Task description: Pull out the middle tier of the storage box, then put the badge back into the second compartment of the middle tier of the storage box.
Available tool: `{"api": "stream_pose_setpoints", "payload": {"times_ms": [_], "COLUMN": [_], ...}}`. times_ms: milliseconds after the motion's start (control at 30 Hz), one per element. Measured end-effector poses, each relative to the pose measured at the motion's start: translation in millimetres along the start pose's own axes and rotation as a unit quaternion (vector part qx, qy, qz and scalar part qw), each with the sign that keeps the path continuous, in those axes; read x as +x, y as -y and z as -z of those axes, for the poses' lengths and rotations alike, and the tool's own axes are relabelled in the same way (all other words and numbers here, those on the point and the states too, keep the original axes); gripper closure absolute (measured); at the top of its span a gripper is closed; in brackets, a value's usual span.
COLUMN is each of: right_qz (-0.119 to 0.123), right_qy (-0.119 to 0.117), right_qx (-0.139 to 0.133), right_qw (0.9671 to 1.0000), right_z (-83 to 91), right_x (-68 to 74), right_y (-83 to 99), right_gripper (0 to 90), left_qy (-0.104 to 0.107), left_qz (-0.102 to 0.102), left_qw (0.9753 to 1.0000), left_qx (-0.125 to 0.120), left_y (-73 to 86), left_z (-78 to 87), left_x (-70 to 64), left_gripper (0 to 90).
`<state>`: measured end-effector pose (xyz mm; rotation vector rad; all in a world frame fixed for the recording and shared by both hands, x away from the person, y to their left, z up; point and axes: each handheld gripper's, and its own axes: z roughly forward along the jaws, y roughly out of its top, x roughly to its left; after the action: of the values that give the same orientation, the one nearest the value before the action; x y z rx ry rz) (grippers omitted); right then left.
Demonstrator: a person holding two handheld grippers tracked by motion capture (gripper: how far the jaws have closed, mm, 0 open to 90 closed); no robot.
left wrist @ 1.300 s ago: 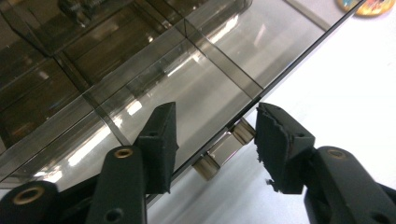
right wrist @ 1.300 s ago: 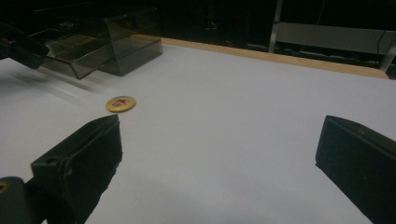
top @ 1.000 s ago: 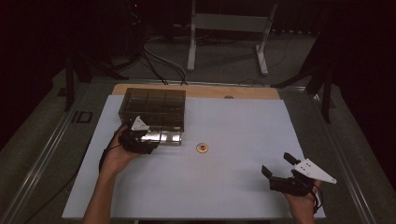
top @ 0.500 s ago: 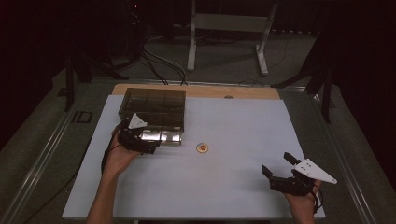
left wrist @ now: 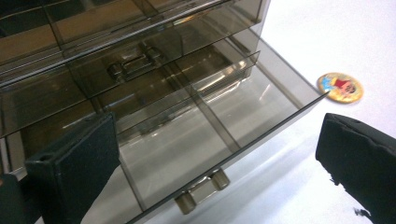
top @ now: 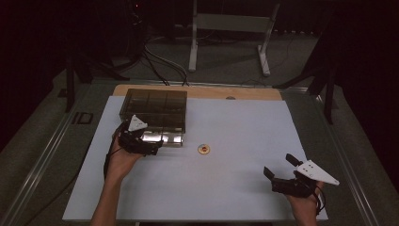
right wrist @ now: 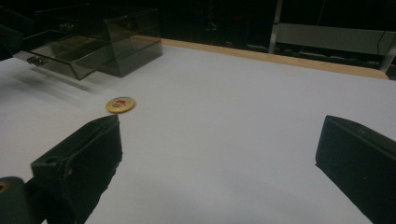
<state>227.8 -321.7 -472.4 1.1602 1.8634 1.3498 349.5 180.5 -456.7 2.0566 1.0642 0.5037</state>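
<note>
One drawer [left wrist: 196, 140] of the box near the counter's far left corner is standing pulled out. Both hand-held grippers, left [top: 147, 147] and right [top: 281, 175], are gaping empty; next, picking up the badge [top: 203, 149] mid-counter.

The box [top: 155, 109] stands at the table's [top: 244, 122] far left, its drawer [left wrist: 205, 140] pulled out; the badge [top: 203, 149] lies just right of the drawer.
</note>
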Motion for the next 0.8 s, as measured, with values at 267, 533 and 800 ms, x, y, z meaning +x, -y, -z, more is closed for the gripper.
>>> {"api": "stream_pose_setpoints", "payload": {"times_ms": [267,533,800], "right_qz": [0.0,0.0,-0.001], "right_qy": [0.0,0.001,0.001], "right_qx": [0.001,0.002,0.001], "right_qw": [1.0,1.0,1.0], "right_z": [-0.4,-0.1,0.3], "right_x": [0.1,0.3,0.0], "right_y": [0.2,0.4,0.0], "right_gripper": [0.4,0.4,0.4], "left_qy": [-0.001,0.003,0.012], "left_qz": [-0.004,-0.01,-0.016], "left_qw": [1.0,0.9999,0.9998], "left_qx": [-0.002,-0.007,-0.009], "left_y": [-1.9,-6.0,-11.8], "left_z": [-0.1,-0.6,-3.5], "left_x": [-5.4,-10.3,-18.3], "left_gripper": [1.0,1.0,1.0]}}
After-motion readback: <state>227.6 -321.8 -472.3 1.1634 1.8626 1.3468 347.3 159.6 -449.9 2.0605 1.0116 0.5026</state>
